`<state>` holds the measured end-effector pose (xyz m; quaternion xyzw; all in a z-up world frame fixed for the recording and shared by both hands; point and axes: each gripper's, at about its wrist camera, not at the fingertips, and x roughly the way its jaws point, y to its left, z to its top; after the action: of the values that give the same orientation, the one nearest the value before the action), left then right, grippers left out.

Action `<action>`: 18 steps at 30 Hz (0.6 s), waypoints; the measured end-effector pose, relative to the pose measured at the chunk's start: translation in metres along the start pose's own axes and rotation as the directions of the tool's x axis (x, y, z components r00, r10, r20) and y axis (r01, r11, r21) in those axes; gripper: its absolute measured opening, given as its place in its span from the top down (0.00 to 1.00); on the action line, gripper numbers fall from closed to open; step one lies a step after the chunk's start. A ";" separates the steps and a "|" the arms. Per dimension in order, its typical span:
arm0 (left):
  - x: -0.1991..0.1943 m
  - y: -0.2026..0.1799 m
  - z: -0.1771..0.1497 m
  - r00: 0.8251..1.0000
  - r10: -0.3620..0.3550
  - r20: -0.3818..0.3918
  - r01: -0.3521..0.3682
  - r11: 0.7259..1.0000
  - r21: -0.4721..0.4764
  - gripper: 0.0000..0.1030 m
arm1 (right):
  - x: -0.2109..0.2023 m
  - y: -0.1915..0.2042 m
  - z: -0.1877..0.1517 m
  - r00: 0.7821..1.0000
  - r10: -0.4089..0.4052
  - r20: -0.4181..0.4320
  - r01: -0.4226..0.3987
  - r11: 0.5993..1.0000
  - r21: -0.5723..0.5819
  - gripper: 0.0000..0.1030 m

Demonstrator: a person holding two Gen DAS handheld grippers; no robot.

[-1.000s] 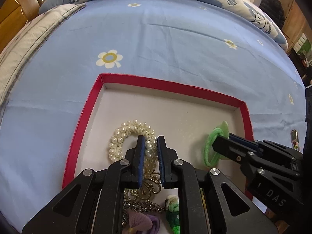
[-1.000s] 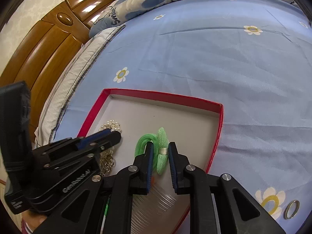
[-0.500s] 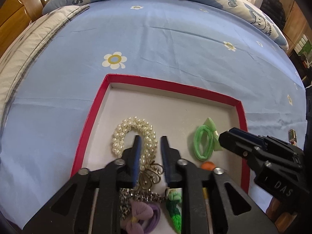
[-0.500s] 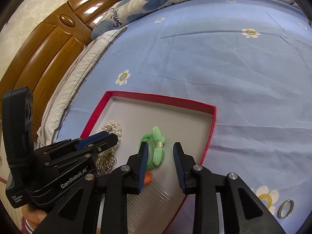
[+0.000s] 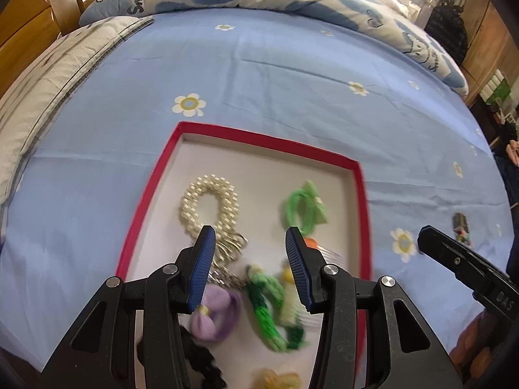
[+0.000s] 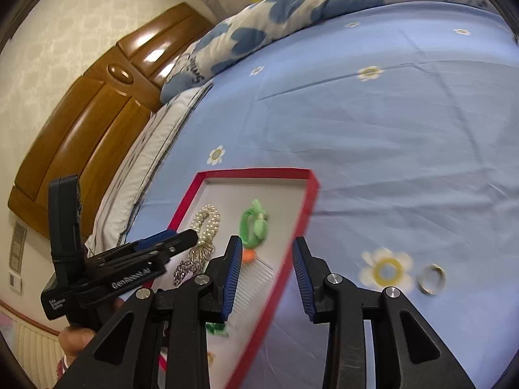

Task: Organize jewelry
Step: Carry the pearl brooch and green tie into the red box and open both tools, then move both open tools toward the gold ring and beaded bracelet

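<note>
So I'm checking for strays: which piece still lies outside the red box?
The metal ring, alone on the blue sheet beside a printed flower; the rest lie inside the red box.

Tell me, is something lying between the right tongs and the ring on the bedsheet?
Nothing visible does. The ring lies alone on the blue bedsheet, outside the red tray, off to the side of the opening right tongs, which hold nothing.

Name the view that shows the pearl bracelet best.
The left wrist view: the pearl bracelet lies whole and large in the red tray. In the right wrist view it appears smaller, its near end partly hidden behind the left gripper.
</note>
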<state>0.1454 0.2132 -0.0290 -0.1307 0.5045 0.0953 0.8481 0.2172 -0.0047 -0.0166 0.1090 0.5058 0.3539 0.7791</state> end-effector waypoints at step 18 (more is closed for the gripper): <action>-0.027 -0.085 -0.041 0.990 -0.139 -0.023 0.140 0.985 0.097 0.57 | -0.104 -0.069 -0.052 0.981 -0.165 0.097 0.159 0.985 0.068 0.58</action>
<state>0.1235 0.1194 -0.0129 -0.1244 0.5052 0.0097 0.8539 0.1778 -0.1332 -0.0038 0.1089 0.4829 0.2678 0.8266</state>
